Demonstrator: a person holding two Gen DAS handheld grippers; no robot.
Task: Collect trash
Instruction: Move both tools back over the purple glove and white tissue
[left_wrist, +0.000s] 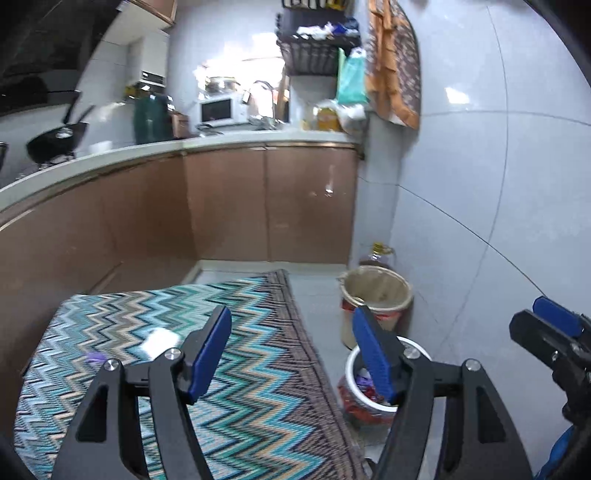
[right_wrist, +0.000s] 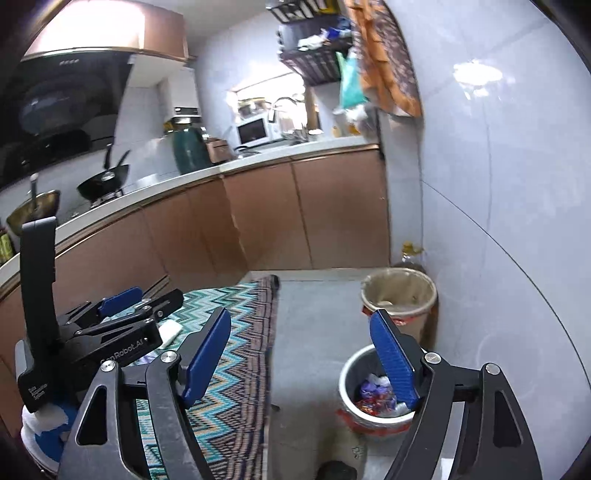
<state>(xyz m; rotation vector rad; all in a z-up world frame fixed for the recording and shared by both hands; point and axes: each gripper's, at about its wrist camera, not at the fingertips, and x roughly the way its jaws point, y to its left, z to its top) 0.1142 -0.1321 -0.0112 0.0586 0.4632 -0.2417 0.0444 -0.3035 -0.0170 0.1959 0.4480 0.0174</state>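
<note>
Nearest the lens, the left gripper (left_wrist: 291, 354) stands spread wide with nothing between its blue pads, above the zigzag rug (left_wrist: 236, 369). Left of its pads a white scrap (left_wrist: 159, 341) and a small purple bit (left_wrist: 96, 357), perhaps a wrapper, lie on the rug. In the right wrist view its black body reads "GenRobot.AI". The right gripper (right_wrist: 301, 356) is likewise released and empty. Under its right finger sits the white bin (right_wrist: 345, 373) holding crumpled wrappers (right_wrist: 373, 397); beyond stands a tan bucket (right_wrist: 400, 291) with a bottle (right_wrist: 410, 254) behind it.
</note>
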